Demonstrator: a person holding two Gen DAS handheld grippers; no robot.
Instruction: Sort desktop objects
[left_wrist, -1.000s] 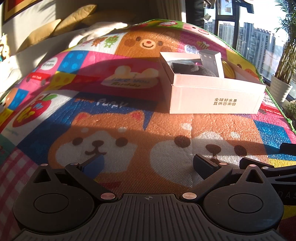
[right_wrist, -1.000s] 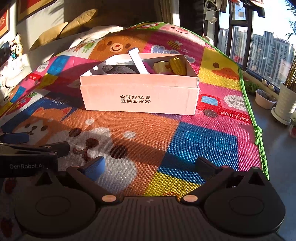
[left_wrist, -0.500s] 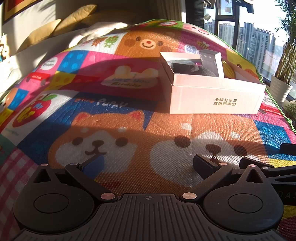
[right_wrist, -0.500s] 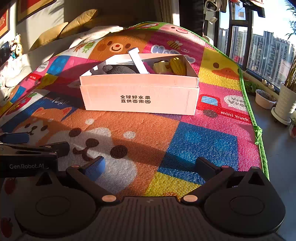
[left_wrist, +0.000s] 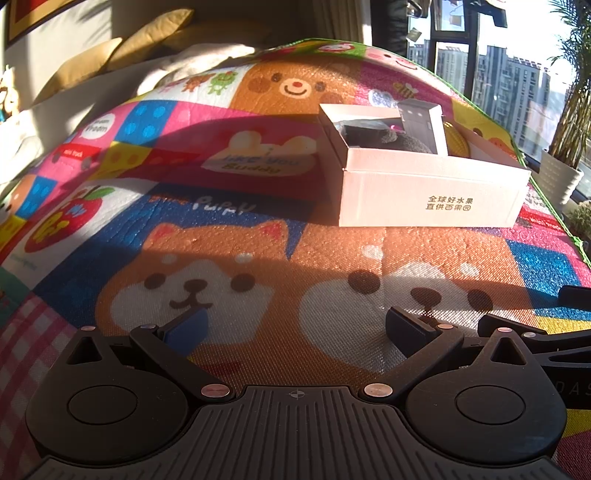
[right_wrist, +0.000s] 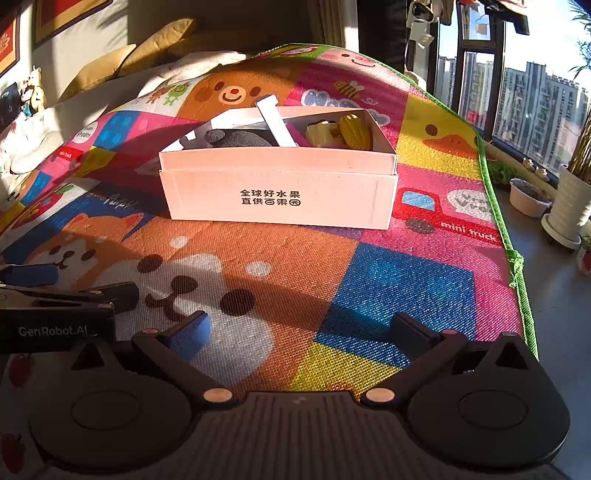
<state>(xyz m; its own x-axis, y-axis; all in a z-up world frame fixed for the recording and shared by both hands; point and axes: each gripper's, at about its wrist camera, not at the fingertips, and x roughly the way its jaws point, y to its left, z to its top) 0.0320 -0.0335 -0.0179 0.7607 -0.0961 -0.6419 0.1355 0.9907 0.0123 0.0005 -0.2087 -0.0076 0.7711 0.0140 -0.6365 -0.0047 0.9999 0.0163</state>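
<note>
Desktop objects all appear to sit inside the pink box (right_wrist: 280, 192), and nothing loose shows on the play mat (right_wrist: 399, 288) around either tool. Starting at the tongs: the right gripper (right_wrist: 301, 330) hovers low over the mat with its fingers spread wide and nothing between them, and the left gripper (left_wrist: 295, 328) does the same just to its left, jaws equally apart and empty; each tool shows at the edge of the other's view, so they hang side by side. Ahead of both, well clear of the fingertips, the box stands on the mat, straight in front of the right tongs and ahead-right of the left. Inside it lie a dark grey rounded object (right_wrist: 240, 138) at the left end, a white flat piece (right_wrist: 275, 122) leaning up over the rim mid-box, and a yellow corn cob (right_wrist: 355, 130) with a pale yellow item (right_wrist: 321, 133) at the right end. By the look of things the sorting is finished or nearly so. Any further pick is best made from above, over the near wall, with the jaws kept wide until they straddle one item, so the light box is not shoved along the mat.
</note>
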